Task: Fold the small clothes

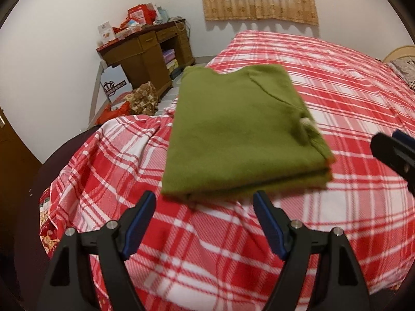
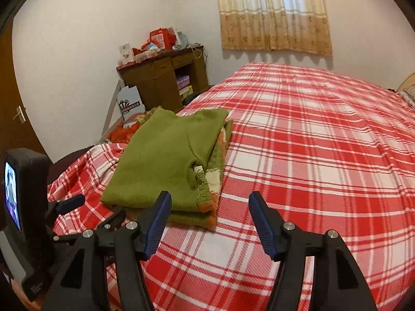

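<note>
While the left wrist view looks down the left gripper, its blue-padded jaws stand spread with nothing between them, just short of the near edge of a folded olive-green knit garment lying flat on the red-and-white plaid bedspread, and the right gripper's tip shows at the right edge. From the right wrist view, the right gripper is likewise spread and empty, its left pad overlapping the garment's near right corner, beside the left gripper's body with a small lit screen.

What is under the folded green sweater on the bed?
The green sweater lies on the red plaid bedspread. Its own lower layers, with orange and cream patterned trim, stick out along its right edge. Anything further beneath is covered.
</note>
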The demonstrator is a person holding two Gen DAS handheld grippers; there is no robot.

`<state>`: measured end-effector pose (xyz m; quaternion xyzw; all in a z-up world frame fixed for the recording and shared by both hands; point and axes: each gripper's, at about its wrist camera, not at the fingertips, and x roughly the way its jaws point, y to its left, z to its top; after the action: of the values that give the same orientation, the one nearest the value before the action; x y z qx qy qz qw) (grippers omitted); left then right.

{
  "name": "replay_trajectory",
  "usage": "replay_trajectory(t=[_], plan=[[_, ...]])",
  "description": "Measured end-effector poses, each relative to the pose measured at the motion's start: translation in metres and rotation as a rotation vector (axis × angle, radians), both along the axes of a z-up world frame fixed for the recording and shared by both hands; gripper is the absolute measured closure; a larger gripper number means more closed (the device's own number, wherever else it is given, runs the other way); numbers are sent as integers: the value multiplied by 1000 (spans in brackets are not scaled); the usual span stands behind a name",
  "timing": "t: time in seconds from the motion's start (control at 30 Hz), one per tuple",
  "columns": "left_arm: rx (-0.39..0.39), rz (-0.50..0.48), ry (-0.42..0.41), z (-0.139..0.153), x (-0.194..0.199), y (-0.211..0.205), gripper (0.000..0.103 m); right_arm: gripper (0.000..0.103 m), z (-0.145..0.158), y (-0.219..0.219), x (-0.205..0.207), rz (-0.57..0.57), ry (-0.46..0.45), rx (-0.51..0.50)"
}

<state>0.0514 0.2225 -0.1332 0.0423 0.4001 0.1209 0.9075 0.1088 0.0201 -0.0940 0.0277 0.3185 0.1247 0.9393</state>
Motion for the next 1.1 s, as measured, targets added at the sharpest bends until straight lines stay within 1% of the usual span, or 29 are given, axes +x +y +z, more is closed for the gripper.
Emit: replay_trajectory(t=[0.07, 0.17, 0.2, 0.23, 0.3, 0.37, 0.43, 0.5, 0.57, 0.73, 0.8, 0.87, 0.97, 1.1], plan=[[9, -15, -14, 6, -7, -5, 23, 40, 7, -3, -9, -11, -17, 2], [7, -41, -43, 22, -20, -11, 23, 40, 21, -8, -22, -26, -58, -5], [5, -44, -51, 27, -23, -10, 19, 40, 27, -9, -28, -31, -77, -11], [3, -46, -63, 34, -26, -10, 13, 40, 32, -9, -32, -33, -90, -15], [0, -47, -112, 50, -36, -9, 8, 40, 46, -9, -42, -35, -131, -19], [9, -45, -163, 66, -45, -9, 7, 39, 59, -8, -54, -32, -179, -23], [34, -41, -210, 80, -53, -8, 2, 38, 72, -7, -64, -27, -221, -25], [59, -32, -258, 91, -62, -7, 0, 35, 82, -5, -74, -24, -261, -24], [63, -28, -300, 100, -69, -5, 0, 33, 94, -3, -87, -22, -316, -26], [36, -30, -383, 119, -82, -5, 0, 30, 117, 1, -114, -22, -430, -34], [50, -22, -411, 123, -87, -8, 0, 24, 123, 0, -122, -23, -463, -26], [68, -14, -420, 125, -89, -11, 0, 22, 126, -2, -127, -26, -483, -17], [58, -22, -431, 128, -93, -14, 0, 22, 127, -4, -131, -42, -502, -14], [74, -12, -452, 129, -97, -16, 0, 21, 127, -6, -129, -64, -489, -11]])
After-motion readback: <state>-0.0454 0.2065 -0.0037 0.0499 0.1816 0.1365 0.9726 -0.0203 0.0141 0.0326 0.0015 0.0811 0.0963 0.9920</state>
